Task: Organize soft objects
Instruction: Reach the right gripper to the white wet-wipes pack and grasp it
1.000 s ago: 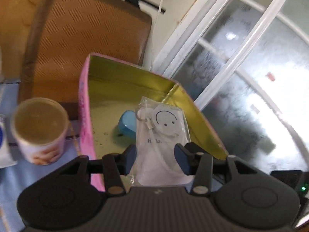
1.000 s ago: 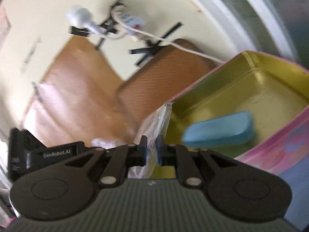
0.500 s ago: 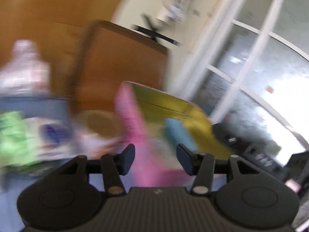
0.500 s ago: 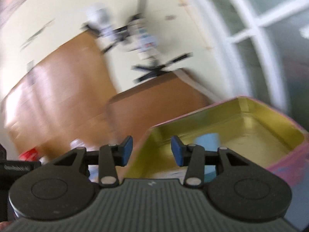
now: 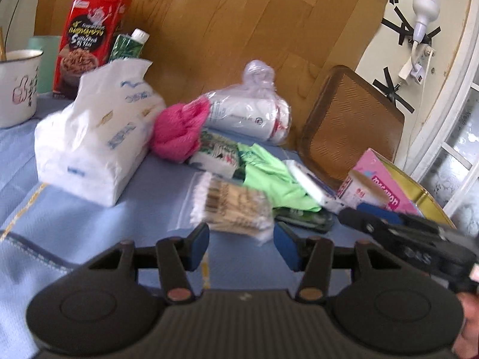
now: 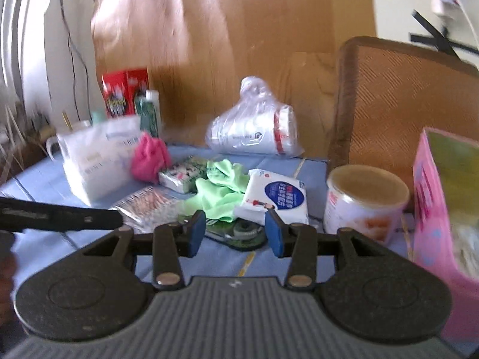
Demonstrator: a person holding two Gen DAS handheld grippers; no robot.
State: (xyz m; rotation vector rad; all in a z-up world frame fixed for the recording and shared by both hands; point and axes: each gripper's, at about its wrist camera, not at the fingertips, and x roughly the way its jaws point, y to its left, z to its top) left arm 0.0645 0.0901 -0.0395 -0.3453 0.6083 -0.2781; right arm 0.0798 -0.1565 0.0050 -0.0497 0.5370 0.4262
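Soft things lie on the blue tablecloth: a white tissue pack [image 5: 92, 140], a pink yarn ball [image 5: 179, 133], a green cloth [image 5: 269, 176], a bag of cotton swabs [image 5: 233, 206] and a small white wipes pack [image 6: 277, 197]. The pink tin box [image 6: 431, 209] with a gold inside stands at the right. My left gripper [image 5: 241, 243] is open and empty, just before the cotton swab bag. My right gripper [image 6: 235, 232] is open and empty, in front of the green cloth [image 6: 220, 185] and the wipes pack.
A round tin can [image 6: 363, 200] stands beside the pink box. A bagged white roll [image 5: 248, 113], a red snack box [image 5: 89, 39], a white mug [image 5: 16, 86] and a woven chair back [image 5: 350, 125] are behind. A dark flat object [image 6: 239, 234] lies under the cloth.
Both grippers have swung left, away from the pink box, toward the pile on the tablecloth. The right gripper, earlier shut on a clear bag over the box, is now open and empty.
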